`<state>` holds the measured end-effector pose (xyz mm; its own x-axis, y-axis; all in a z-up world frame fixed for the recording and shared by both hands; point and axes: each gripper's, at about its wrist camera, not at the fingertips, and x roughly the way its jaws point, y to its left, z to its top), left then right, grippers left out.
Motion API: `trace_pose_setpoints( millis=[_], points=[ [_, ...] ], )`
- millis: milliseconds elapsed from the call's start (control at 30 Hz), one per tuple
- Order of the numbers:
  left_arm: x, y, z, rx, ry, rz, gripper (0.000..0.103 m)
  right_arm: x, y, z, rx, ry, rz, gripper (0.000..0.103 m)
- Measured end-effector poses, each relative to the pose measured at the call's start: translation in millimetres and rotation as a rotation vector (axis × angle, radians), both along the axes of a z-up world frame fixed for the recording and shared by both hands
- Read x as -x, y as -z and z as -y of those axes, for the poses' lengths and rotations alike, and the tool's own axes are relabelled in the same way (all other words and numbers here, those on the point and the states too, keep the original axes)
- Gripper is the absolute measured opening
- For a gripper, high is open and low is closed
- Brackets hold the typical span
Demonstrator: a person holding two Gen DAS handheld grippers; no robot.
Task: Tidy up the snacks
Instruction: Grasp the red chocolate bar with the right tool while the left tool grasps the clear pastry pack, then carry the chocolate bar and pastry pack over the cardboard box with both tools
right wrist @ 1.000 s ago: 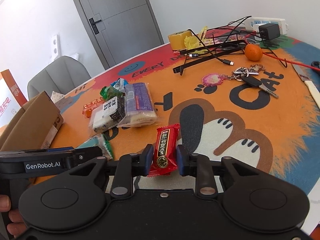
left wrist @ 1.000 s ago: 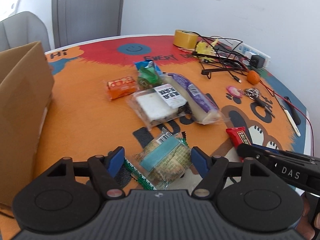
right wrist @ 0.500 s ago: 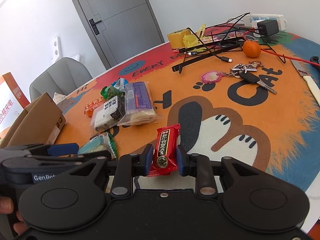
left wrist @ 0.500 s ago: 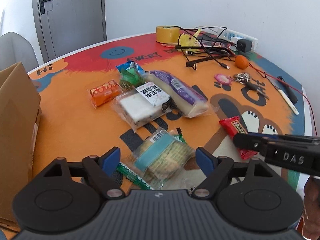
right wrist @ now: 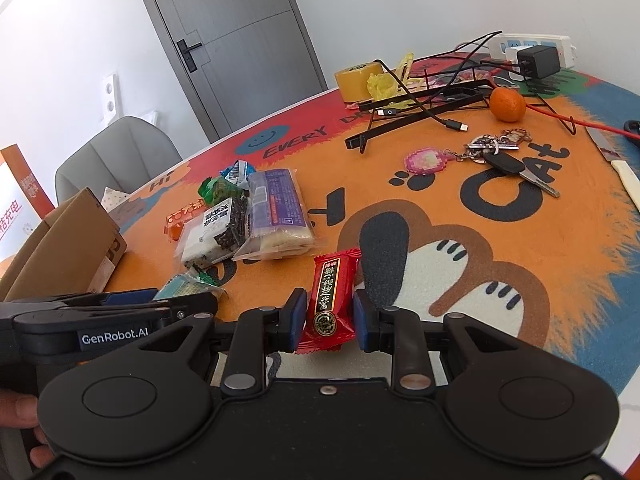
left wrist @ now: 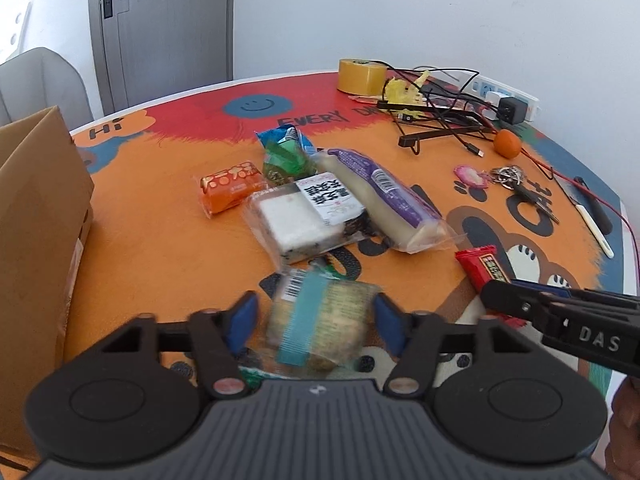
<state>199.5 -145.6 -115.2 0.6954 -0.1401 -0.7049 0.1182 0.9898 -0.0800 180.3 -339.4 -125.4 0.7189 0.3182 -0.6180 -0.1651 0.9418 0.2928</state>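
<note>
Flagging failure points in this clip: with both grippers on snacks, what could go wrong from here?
1. The left gripper has just been closing around the teal-banded packet; contact is blurred, so the crinkly wrapper may slip.
2. The right gripper pinches only the red bar's near end; it could swing or slide out.

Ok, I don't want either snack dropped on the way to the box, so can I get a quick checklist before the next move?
1. Right gripper shut on the red snack bar: ok.
2. Left gripper around the teal-banded cracker pack: ok; its jaws have just been closing.
3. Left pads pressing the pack: cannot tell, the picture is blurred and gaps seem to remain.
4. Cardboard box open and within view on the left: ok.
5. Other snacks clear of both grippers: ok, the black-and-white cake pack lies apart.
</note>
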Motion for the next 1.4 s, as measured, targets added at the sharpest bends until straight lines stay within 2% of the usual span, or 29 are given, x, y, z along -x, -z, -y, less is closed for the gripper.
trace_pose_setpoints(
  millis=[133,300,667,1000,1400],
  points=[
    [2,-3,-7,0.031,-0.015,-0.004,0.048,1,0,-4,-0.007,-0.021,-0.003,0.025],
    [12,-15,-11,0.050,-0.019,0.033,0.048,5,-3,-9,-0.018,-0.026,-0.002,0.024],
    [34,-46,-29,0.081,-0.053,0.117,0.048,16,-28,-24,-0.032,-0.051,0.061,0.024],
    [53,-73,-52,0.081,-0.112,0.196,0.048,19,-52,-48,-0.052,-0.101,0.123,0.024],
    [71,-92,-91,0.087,-0.197,0.245,0.048,18,-69,-84,-0.066,-0.173,0.158,0.024]
  ],
)
